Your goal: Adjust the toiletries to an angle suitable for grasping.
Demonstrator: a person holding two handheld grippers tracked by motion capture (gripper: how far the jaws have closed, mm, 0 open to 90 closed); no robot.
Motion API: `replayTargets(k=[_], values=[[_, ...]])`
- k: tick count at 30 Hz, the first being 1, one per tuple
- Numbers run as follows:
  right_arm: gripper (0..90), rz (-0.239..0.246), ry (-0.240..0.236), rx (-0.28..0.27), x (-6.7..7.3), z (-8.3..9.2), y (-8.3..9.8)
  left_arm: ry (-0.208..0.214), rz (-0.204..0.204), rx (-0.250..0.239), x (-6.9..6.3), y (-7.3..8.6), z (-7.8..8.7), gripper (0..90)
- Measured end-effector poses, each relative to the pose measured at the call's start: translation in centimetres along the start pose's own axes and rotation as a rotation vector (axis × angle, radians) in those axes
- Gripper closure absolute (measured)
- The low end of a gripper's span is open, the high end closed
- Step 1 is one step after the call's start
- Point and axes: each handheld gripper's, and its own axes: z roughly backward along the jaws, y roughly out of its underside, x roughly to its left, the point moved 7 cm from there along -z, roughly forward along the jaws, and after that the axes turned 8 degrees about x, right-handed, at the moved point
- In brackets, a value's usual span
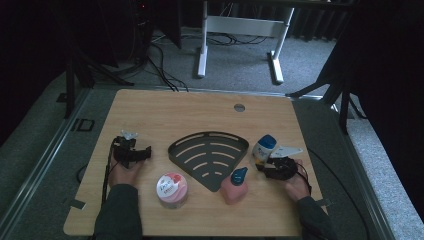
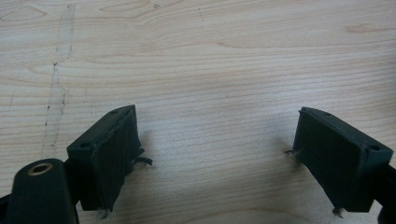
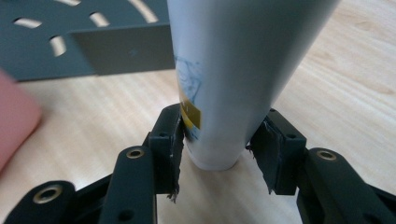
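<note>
Between the right tool's (image 3: 219,154) jaws stands a white tube with a blue cap (image 1: 263,147), its narrow base straddled; contact looks light (grip uncertain). Tall and tapered, it could tip toward the dark slotted tray (image 1: 209,159) if squeezed off-centre. Far left, the left tool (image 2: 210,158) gapes empty over the tabletop (image 2: 210,56).

Upper part of white bottle (image 3: 243,70) cut off by top edge of right gripper view; label print (image 3: 191,100) blurred, unreadable. Pink shape (image 3: 16,121) cropped at left edge, out of focus. Lettering on pink-lidded tub (image 1: 172,186) in high view too small to read. Room beyond surface (image 1: 150,110) lost in darkness.
</note>
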Motion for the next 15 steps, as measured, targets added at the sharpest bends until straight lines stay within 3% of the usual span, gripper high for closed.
replayTargets(k=[15], values=[[54.7,-0.041,0.021,-0.016,-2.3,-1.6,-1.8,0.000,0.000,0.000,0.0,0.0,0.0,14.4]])
